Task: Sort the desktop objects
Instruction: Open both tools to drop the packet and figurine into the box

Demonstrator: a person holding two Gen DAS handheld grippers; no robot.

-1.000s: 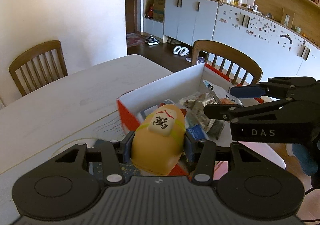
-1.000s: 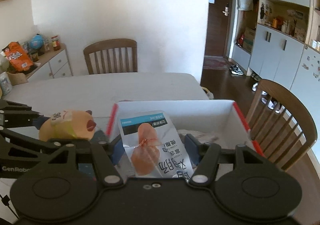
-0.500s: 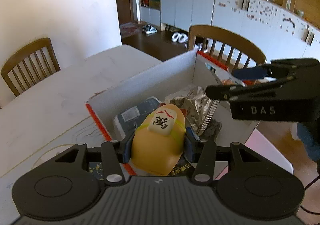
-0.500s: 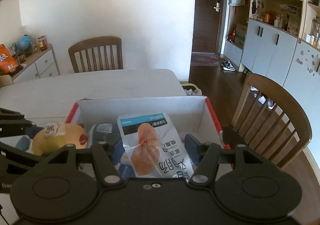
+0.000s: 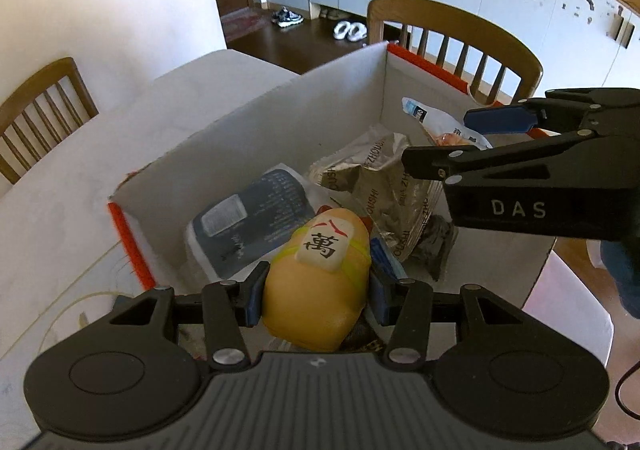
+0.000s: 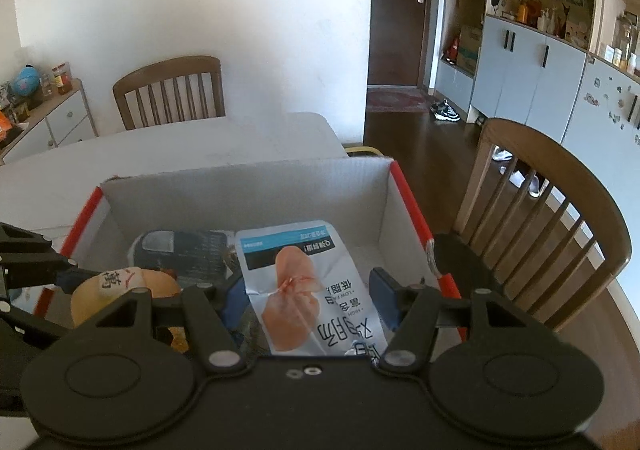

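White table (image 5: 72, 186), wooden chairs around it, and both grippers have dropped closer over the box (image 5: 304, 118). Left gripper (image 5: 316, 290) clamps the toy (image 5: 316, 282); right gripper (image 6: 308, 298) seemingly pinches the pouch (image 6: 308, 290), both just above the box's packets, near release.

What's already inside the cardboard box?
Inside the cardboard box: a dark-labelled pouch and a crumpled silver bag. Whatever lies beneath them, and the box floor, is covered.
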